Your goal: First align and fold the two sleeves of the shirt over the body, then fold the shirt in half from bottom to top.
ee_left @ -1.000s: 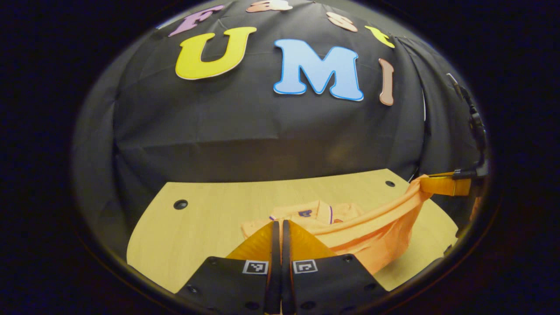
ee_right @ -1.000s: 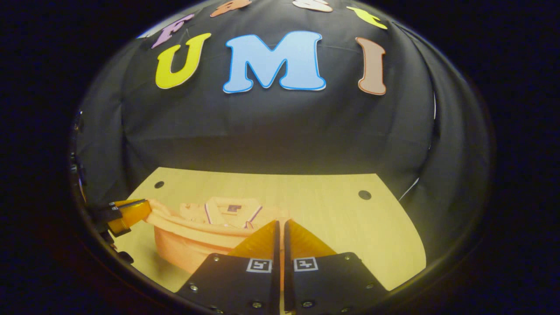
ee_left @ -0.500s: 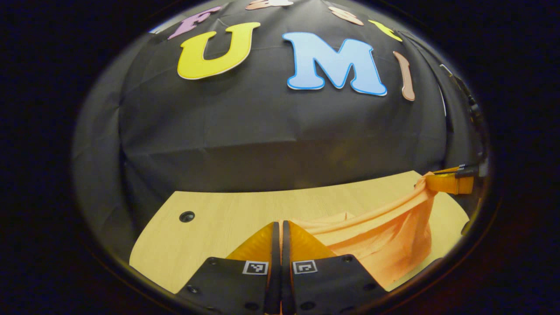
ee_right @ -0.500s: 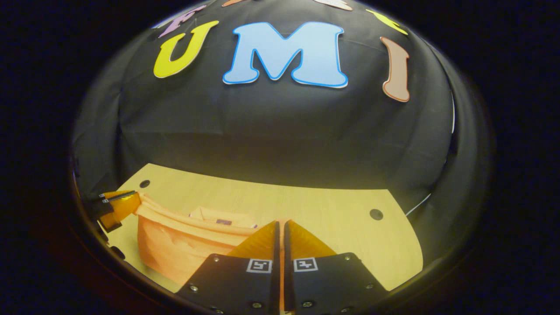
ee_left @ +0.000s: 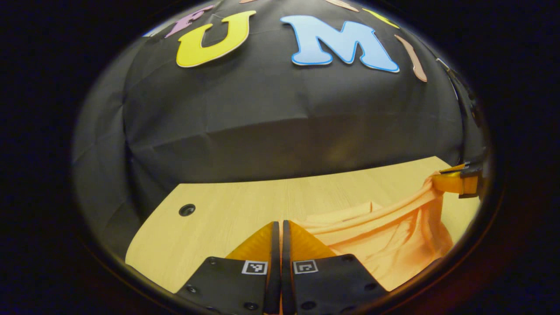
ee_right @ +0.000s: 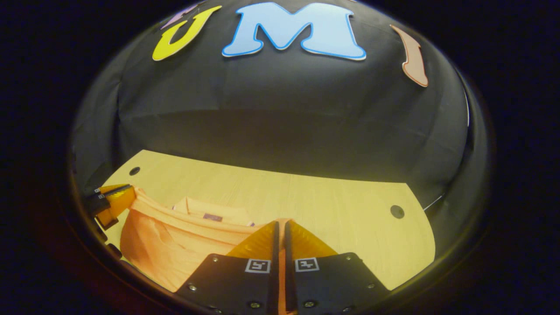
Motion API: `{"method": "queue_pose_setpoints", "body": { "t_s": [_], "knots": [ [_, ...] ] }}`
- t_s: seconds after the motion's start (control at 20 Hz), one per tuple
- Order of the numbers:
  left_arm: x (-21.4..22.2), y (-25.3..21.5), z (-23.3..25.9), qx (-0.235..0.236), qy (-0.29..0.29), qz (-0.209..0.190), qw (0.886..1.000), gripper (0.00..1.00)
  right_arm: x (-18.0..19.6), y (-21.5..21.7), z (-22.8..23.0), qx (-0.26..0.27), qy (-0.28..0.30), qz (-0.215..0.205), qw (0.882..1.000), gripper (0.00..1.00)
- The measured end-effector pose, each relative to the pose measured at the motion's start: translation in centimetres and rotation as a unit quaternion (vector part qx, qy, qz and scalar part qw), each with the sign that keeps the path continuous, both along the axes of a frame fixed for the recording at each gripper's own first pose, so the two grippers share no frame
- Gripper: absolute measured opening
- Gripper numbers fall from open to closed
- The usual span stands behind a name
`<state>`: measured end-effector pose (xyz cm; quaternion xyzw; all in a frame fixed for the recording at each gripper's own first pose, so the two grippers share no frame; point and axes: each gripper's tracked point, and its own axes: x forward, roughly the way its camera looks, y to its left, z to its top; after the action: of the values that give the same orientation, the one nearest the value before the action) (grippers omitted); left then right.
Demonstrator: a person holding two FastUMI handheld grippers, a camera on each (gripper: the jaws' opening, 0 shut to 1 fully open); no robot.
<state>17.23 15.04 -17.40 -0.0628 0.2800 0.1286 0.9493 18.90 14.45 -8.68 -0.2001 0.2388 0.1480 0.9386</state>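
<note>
Step in hand: the bottom-to-top fold, judging by the lifted hem; the sleeves look already laid over the body, though they are hidden behind the raised cloth
Shirt: an orange polo shirt [ee_left: 385, 245] lies on the light wooden table [ee_left: 227, 210]; its near edge is raised off the surface and stretched between the two grippers, sagging in a shallow curve between them
Collar: the collar [ee_right: 210, 210] with a small dark label lies flat on the table just beyond the lifted edge, in the right gripper view
Left gripper: the left gripper [ee_left: 277, 232] is clenched, fingers pressed together with orange cloth running into them at the left corner of the hem
Right gripper: the right gripper [ee_right: 280, 232] is likewise clenched on the right corner of the hem, cloth showing in the thin gap between the fingers
Cross views: each gripper also shows far off at the edge of the other's view, pinching its end of the taut edge
Handling: the fabric seems light, soft and limp; it drapes and wrinkles under its own weight and gives no stiffness to push against
Where to hold: the two hem corners, as now, so the edge stays level
Next move calls for: carrying both corners evenly toward the collar and lowering them together
Risk: uneven travel could skew the fold or drag the lower layer along the smooth table
</note>
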Motion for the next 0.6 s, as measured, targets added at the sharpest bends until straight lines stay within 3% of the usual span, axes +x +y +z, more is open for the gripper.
{"method": "queue_pose_setpoints", "body": {
  "t_s": [0.35,0.4,0.5,0.55,0.6],
  "knots": [
    [-0.3,-1.3,-1.6,-0.006,0.025,-0.006,1.000,0.17,-0.3,-1.0,-3.1,-0.042,0.033,0.000,0.999,0.07],
    [-0.7,-1.4,-1.5,-0.009,0.026,-0.006,1.000,0.22,-0.4,-1.0,-2.9,-0.046,0.031,0.001,0.998,0.12],
    [-1.5,-1.4,-1.3,-0.009,0.030,-0.004,1.000,0.43,-0.8,-0.9,-2.3,-0.043,0.025,0.002,0.999,0.18],
    [-1.9,-1.5,-1.0,-0.010,0.029,-0.002,1.000,0.45,-1.0,-0.7,-2.0,-0.039,0.025,0.005,0.999,0.33],
    [-2.4,-1.6,-0.5,-0.012,0.027,0.001,1.000,0.45,-1.3,-0.8,-1.7,-0.037,0.021,0.006,0.999,0.37]
  ]
}}
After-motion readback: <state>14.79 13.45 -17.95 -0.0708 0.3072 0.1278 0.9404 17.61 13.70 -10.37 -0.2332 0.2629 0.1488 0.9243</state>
